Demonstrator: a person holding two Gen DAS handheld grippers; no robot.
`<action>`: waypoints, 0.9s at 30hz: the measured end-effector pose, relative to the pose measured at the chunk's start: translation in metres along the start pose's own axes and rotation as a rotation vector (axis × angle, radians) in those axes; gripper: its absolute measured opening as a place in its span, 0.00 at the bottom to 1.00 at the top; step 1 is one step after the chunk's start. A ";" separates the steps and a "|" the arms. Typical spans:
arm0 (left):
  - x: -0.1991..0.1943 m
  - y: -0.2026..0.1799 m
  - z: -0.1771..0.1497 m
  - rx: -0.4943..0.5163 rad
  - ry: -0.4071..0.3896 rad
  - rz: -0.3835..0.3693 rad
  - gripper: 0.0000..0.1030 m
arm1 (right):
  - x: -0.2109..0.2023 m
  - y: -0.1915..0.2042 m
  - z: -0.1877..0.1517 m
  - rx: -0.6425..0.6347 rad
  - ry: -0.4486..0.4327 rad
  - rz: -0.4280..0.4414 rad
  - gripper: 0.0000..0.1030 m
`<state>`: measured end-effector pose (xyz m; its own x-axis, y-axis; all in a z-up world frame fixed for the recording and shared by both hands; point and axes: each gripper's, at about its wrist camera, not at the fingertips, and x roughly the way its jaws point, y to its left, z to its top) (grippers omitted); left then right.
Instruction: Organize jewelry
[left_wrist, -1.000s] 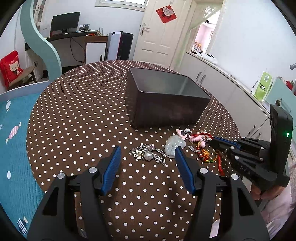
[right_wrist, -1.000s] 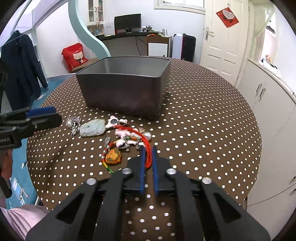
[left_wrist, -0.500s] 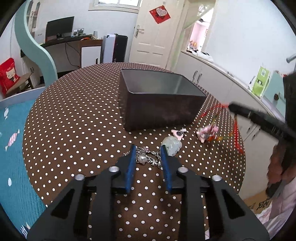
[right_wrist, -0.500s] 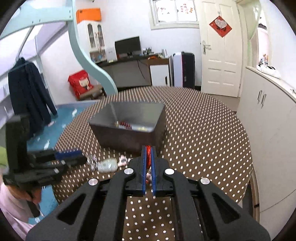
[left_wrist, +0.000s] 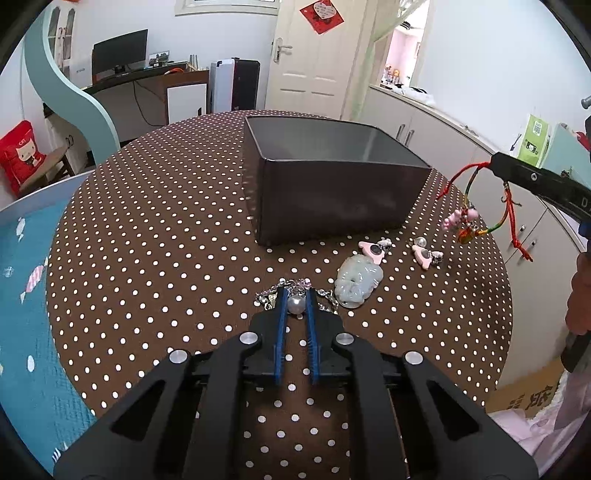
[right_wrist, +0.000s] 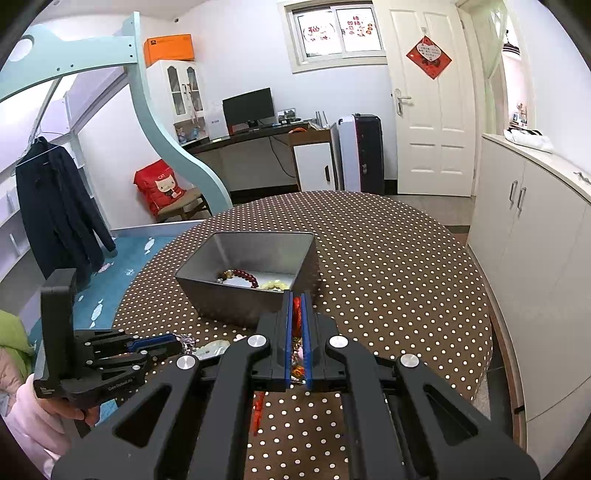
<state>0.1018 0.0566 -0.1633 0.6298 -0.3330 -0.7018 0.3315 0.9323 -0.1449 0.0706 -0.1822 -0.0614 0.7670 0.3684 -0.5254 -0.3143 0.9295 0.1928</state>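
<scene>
A dark metal box (left_wrist: 332, 184) stands on the polka-dot table (left_wrist: 147, 240); in the right wrist view the box (right_wrist: 243, 295) holds a red bead bracelet (right_wrist: 240, 276) and pale beads. My left gripper (left_wrist: 295, 293) is shut on a silver pearl chain (left_wrist: 296, 303) lying on the table. A pale jade pendant (left_wrist: 356, 278) and two pink charms (left_wrist: 373, 249) lie beside it. My right gripper (right_wrist: 296, 295) is shut on a red cord charm bundle (left_wrist: 469, 221), held in the air to the right of the box.
The table's edge curves close on the right, with white cabinets (right_wrist: 535, 258) beyond it. A teal rug (left_wrist: 26, 295) lies to the left. A desk with a monitor (right_wrist: 249, 109) stands at the back wall.
My left gripper has closed from wide open onto the pearl chain. My right gripper has lifted the red cord bundle off the table and risen higher.
</scene>
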 end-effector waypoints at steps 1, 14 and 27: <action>0.000 0.001 0.000 -0.003 0.000 -0.003 0.10 | 0.001 -0.001 0.000 0.006 0.004 0.002 0.03; -0.025 0.016 0.015 -0.079 -0.062 -0.094 0.10 | 0.054 -0.029 -0.033 0.061 0.225 -0.133 0.03; -0.038 0.016 0.023 -0.076 -0.099 -0.096 0.10 | -0.046 -0.008 0.027 0.078 -0.050 0.082 0.03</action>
<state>0.0994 0.0811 -0.1233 0.6651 -0.4303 -0.6103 0.3422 0.9021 -0.2631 0.0533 -0.2065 -0.0167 0.7680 0.4417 -0.4637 -0.3339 0.8941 0.2986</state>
